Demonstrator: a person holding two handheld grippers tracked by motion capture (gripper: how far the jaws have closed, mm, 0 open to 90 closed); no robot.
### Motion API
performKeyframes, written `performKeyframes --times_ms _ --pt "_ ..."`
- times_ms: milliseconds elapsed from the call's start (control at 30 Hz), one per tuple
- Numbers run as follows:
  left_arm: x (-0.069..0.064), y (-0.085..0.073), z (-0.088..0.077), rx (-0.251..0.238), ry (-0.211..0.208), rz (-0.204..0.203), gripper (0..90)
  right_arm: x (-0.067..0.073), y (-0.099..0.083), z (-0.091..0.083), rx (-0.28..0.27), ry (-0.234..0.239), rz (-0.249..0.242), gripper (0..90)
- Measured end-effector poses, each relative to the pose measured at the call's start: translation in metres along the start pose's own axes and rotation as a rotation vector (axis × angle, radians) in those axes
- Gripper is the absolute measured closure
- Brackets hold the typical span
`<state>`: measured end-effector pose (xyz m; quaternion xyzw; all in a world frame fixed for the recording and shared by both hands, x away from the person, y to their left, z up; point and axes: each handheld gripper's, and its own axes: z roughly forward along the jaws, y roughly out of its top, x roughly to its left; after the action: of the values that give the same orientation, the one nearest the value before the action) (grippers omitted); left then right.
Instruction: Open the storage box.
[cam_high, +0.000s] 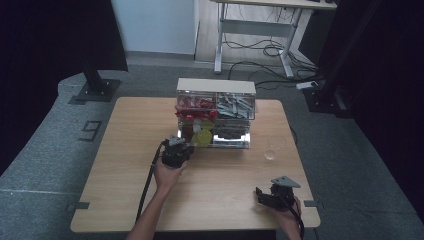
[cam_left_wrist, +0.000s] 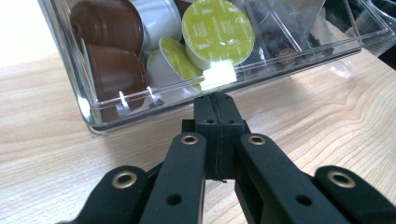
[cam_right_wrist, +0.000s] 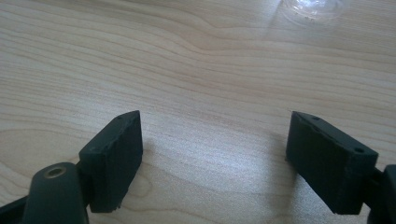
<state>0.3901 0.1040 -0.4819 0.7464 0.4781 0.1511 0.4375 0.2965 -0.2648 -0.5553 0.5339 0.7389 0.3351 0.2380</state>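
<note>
L gripper (cam_left_wrist: 218, 103), jaws pressed together w/ nothing held, noses the clear drawer (cam_left_wrist: 140, 105) of coffee pods (cam_left_wrist: 217, 32) at table centre—probably light, stiff, slick plastic, best taken by its front lip; R gripper (cam_right_wrist: 212, 154) idles wide open, empty.

High view overlooks table (cam_high: 125, 200); tongs views sit close above it

A lab: dark curtains (cam_high: 45, 35), cabled desk (cam_high: 260, 25), grey carpet (cam_high: 45, 135).
</note>
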Motion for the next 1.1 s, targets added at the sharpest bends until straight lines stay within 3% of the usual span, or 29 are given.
performKeyframes --times_ms 1100 --pt "0.002 0.028 -0.017 -0.057 0.007 -0.001 90.0 0.000 0.000 0.000 -0.001 -0.001 0.000 19.0"
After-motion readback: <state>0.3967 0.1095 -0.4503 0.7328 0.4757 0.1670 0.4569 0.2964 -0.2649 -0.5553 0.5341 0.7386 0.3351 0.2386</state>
